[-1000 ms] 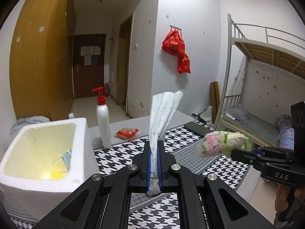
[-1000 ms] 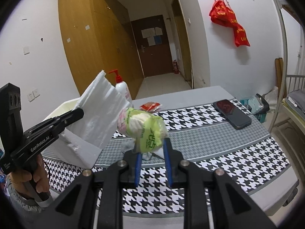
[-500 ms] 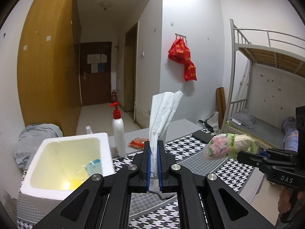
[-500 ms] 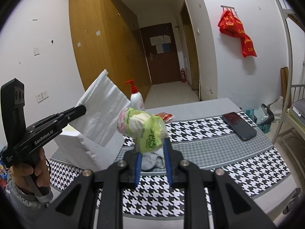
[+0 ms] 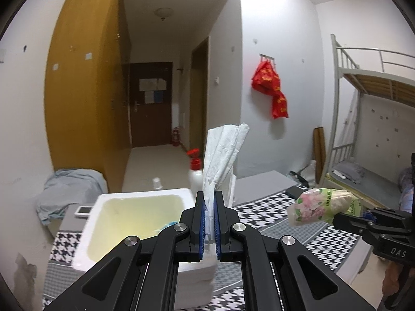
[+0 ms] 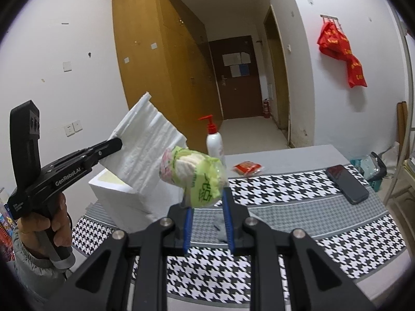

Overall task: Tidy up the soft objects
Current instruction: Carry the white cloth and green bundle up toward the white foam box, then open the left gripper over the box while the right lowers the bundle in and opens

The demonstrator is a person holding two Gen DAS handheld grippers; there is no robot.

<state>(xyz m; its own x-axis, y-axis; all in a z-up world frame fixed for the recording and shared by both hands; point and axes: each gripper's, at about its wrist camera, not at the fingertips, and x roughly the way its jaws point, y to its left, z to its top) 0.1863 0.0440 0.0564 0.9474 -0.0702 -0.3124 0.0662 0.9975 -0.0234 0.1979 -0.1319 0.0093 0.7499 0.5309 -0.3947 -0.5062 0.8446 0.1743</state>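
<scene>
My left gripper [image 5: 210,223] clamps a folded white paper towel [image 5: 223,155] above the white foam box [image 5: 103,202]; my right gripper [image 6: 207,207] pinches a green plastic-wrapped tissue pack [image 6: 194,176].

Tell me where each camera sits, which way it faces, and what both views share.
Left wrist: on the left hand-held gripper, looking along its fingers, shut on white tissue paper, over the foam box toward the hallway door; the right hand-held gripper shows at right.
Right wrist: on the right hand-held gripper, shut on a green tissue pack, facing the checked table; the left hand shows at left.
Shared: pump bottle, foam box, red bags, both loads.
</scene>
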